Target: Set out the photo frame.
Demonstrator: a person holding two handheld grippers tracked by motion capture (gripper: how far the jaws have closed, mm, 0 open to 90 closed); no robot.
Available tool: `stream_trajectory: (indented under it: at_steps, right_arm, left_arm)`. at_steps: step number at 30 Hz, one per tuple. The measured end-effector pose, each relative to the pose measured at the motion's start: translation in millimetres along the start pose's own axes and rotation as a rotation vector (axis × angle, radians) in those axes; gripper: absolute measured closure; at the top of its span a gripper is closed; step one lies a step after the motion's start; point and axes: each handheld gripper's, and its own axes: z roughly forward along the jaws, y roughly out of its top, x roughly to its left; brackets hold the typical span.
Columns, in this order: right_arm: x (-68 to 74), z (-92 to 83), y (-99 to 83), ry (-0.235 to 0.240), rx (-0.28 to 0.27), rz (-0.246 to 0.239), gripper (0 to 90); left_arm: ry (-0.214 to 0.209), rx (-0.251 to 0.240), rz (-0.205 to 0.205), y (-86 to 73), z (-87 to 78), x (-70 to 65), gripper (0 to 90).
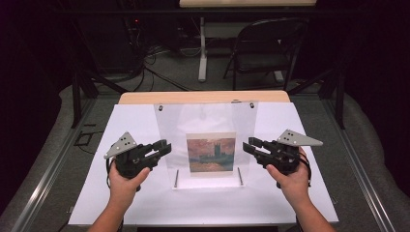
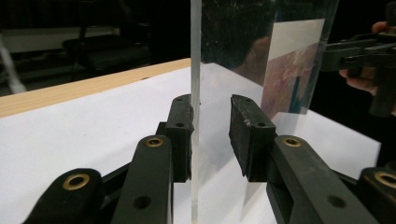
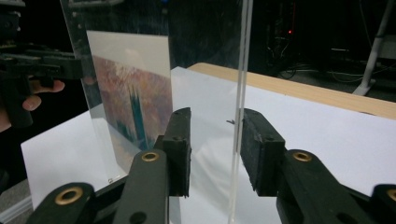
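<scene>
A clear acrylic picture stand (image 1: pixel 205 121) is upright in the middle of the white tabletop (image 1: pixel 121 193), holding a reddish painted print (image 1: pixel 211 153). My left gripper (image 1: pixel 166 147) is at the stand's left edge and my right gripper (image 1: pixel 251 145) at its right edge. In the left gripper view the panel's edge (image 2: pixel 195 70) runs between the jaws of the left gripper (image 2: pixel 211 135), against one pad and well apart from the other. In the right gripper view the panel's edge (image 3: pixel 240 70) lies between the jaws of the right gripper (image 3: pixel 215 149), close to one pad with a gap to the other. Both grippers are open.
The stand's clear base (image 1: pixel 208 184) rests toward the near side of the table. A wooden strip (image 1: pixel 203 96) borders the table's far edge. Beyond it are a folding chair (image 1: pixel 266 48), a white table leg (image 1: pixel 202 53) and floor cables. Dark frame bars flank the table.
</scene>
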Motion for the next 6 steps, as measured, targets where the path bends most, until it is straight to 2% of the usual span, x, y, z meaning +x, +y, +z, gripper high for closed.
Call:
stream_trajectory:
  at_steps: [4, 6]
  right_arm:
    - [-2.3, -0.9, -7.0, 0.014, -0.009, 0.027, 58.1]
    - [-4.3, -4.5, -11.4, 0.023, -0.020, 0.032, 53.3]
  left_arm:
    - [0.020, 0.013, 0.009, -5.2, -1.9, -2.5, 64.5]
    - [0.031, 0.024, 0.008, -9.4, -5.2, -2.9, 59.3]
